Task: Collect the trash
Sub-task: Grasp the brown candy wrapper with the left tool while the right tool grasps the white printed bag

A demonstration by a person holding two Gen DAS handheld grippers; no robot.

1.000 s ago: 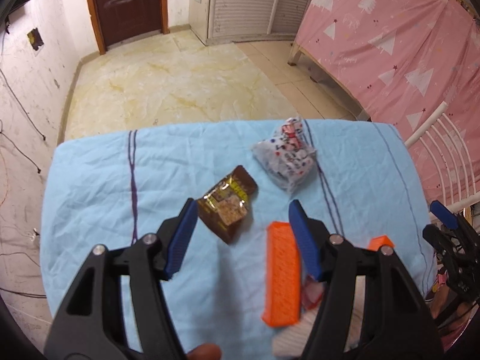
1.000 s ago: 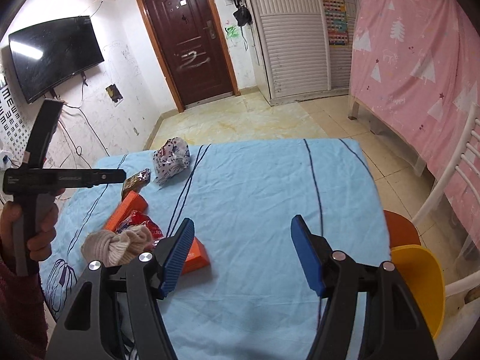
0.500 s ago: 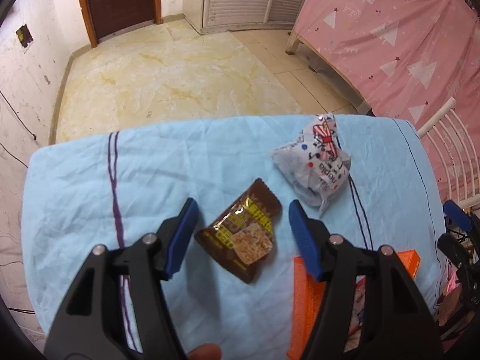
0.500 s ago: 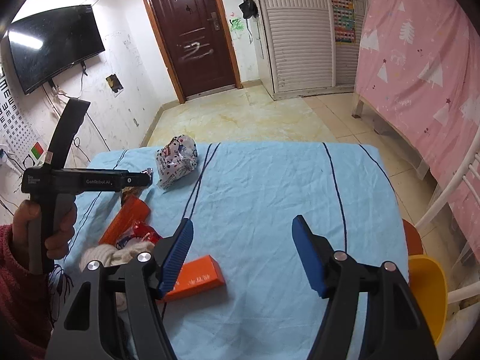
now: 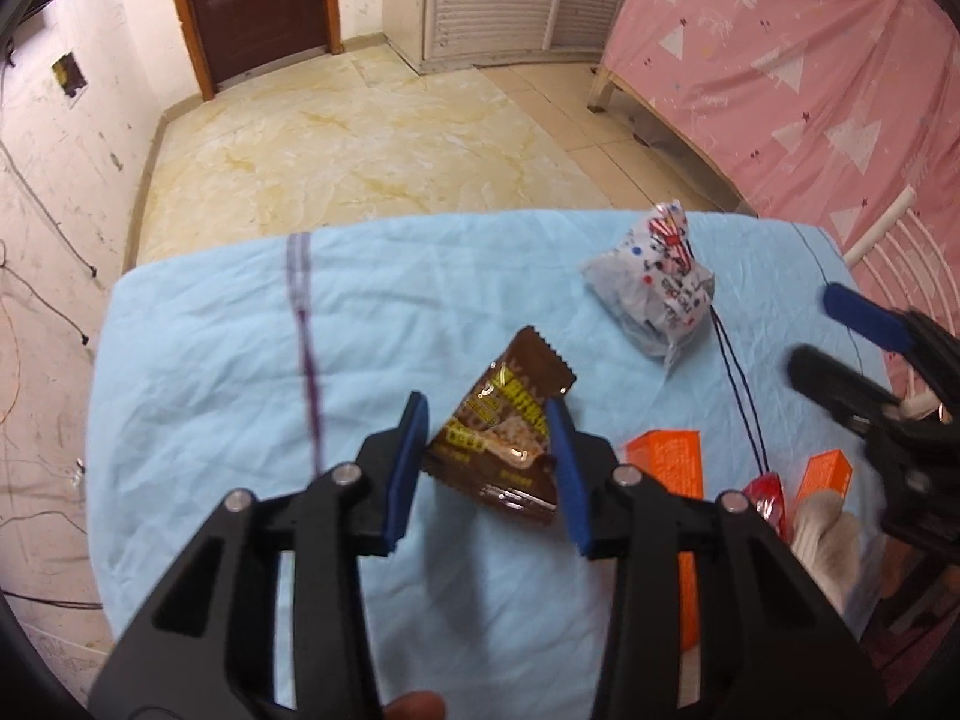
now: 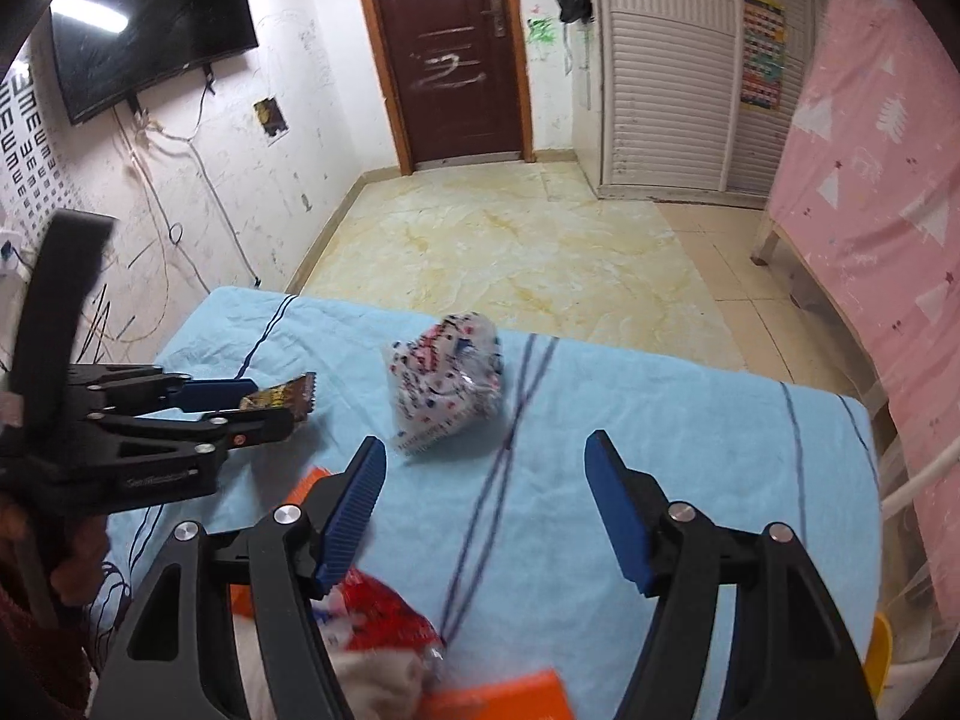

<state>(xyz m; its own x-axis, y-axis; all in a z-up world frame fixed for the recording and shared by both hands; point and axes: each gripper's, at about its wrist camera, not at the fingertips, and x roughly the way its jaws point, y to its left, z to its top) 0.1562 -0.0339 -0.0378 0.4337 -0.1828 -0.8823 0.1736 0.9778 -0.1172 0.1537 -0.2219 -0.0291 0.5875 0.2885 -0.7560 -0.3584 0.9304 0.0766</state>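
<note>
A: Where's the left gripper [image 5: 489,429]?
B: Low over the blue cloth [image 5: 210,360], near its left side. The brown wrapper [image 5: 504,420] sits between its blue pads [image 5: 408,468].

A: Clamped on it?
B: The jaws have just been closing, and the wrapper is between them. The right pad meets the wrapper's edge and the left one lies against its lower corner, so it looks gripped. From the right wrist camera the wrapper's serrated end [image 6: 282,397] sticks out past the fingertips of that gripper [image 6: 252,405], tilted up off the cloth.

A: And the right gripper [image 6: 486,495]?
B: Jaws wide apart, nothing between them but cloth and the dark stripes [image 6: 510,462]. It hangs above the table, and its pads touch nothing.

A: What other trash is there?
B: A white packet [image 5: 651,294] with red and blue print, crumpled, lying farther back on the cloth, well apart from the wrapper and just beside the double stripe. Closer in, to the right of the left gripper, an orange box [image 5: 666,456] and a second orange box [image 5: 828,474], with a red packet [image 5: 768,495] between them (blurred in the right wrist view, where it sits just under the right gripper's left finger).

A: Anything else?
B: A beige knitted thing [image 5: 828,534] beside the red packet. I can't tell what it is. A hand [image 6: 78,564] holds the left gripper's handle at the left edge of the right wrist view, with a dark red sleeve [image 6: 36,654] below it.
</note>
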